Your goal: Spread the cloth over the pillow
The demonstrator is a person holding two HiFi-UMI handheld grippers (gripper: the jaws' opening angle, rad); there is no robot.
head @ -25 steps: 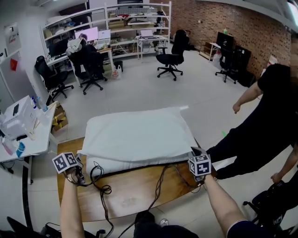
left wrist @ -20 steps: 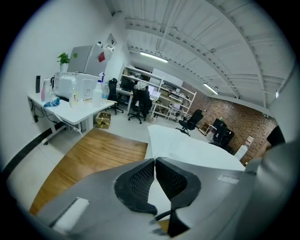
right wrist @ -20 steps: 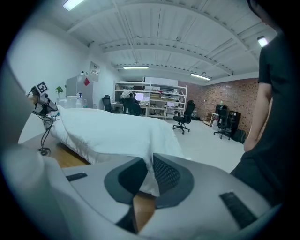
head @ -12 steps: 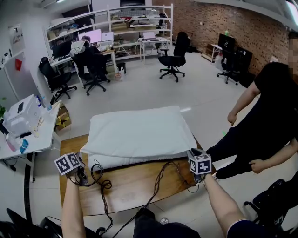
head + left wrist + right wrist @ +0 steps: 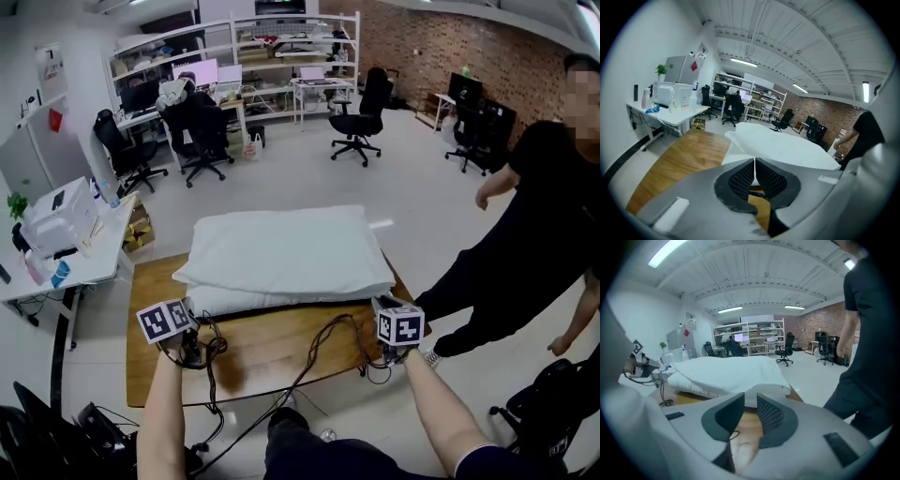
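One cloth (image 5: 281, 251), one pillow (image 5: 230, 301)

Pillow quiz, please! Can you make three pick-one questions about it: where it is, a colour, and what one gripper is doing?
1. Where does the pillow lie? A on a bed; B on the wooden table; C on a sofa.
2. What colour is the cloth over it? A red; B green; C white.
3. The left gripper's jaws are: A together and empty; B wide apart; C squeezing the cloth.
Answers: 1 B, the head view shows wood under it. 2 C, it is white all over. 3 A, its jaws meet with nothing between them.
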